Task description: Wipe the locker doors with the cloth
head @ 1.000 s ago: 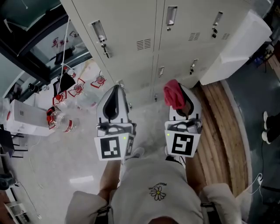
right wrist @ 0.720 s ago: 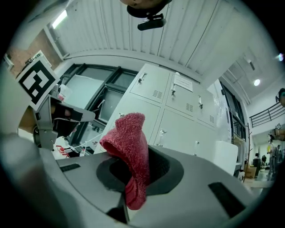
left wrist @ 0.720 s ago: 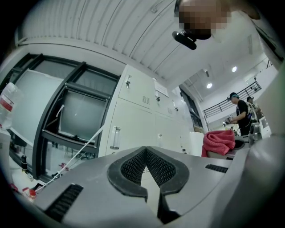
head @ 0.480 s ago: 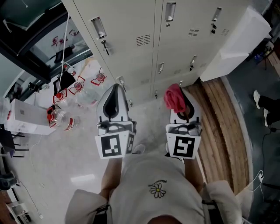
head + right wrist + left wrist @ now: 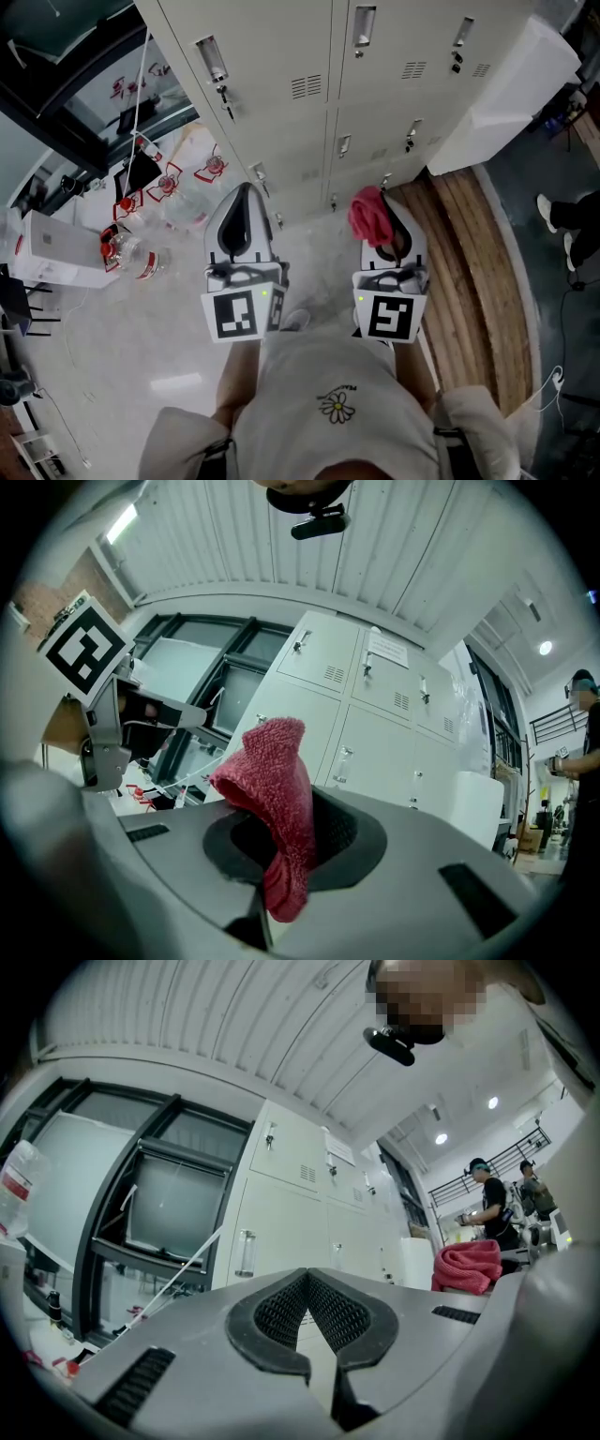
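Cloth in hand, short of the lockers
Our right gripper (image 5: 388, 217) pinches the red cloth (image 5: 274, 799); our left gripper (image 5: 244, 202) is pressed together, empty, facing the locker doors (image 5: 281, 66).

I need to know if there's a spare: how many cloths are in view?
1. The red cloth is clamped in the right gripper. Others may lie out of view.
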### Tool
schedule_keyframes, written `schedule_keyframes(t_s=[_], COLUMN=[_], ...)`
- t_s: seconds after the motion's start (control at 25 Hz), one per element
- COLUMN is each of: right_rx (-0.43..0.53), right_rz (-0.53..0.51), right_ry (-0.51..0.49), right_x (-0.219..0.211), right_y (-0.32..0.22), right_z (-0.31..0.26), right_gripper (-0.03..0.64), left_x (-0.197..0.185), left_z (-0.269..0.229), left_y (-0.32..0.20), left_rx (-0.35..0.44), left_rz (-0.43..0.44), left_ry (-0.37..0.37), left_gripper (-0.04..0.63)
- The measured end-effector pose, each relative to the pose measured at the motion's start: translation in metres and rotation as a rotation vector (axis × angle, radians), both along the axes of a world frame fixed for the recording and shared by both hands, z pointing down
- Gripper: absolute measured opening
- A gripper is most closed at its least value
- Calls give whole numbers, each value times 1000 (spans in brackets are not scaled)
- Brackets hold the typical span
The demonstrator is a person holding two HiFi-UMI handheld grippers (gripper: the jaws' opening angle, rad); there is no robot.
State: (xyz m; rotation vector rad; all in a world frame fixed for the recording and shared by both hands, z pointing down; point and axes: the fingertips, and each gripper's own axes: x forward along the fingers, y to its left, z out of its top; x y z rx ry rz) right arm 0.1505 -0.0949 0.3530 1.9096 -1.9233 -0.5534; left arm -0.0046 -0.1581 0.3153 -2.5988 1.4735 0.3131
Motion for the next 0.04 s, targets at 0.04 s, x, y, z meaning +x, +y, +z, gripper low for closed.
schedule_keyframes(t_s=[0.04], right_rx=[-12], right_rz=[-2], right_ry=[7], right_x=[-1], right_y=[0], right_z=[2], right_gripper=[32], left_x=[0], left_z=[0], left_y=[0], left_rx=[0], left_rz=[-2], left_ry=[1], left_gripper=[17])
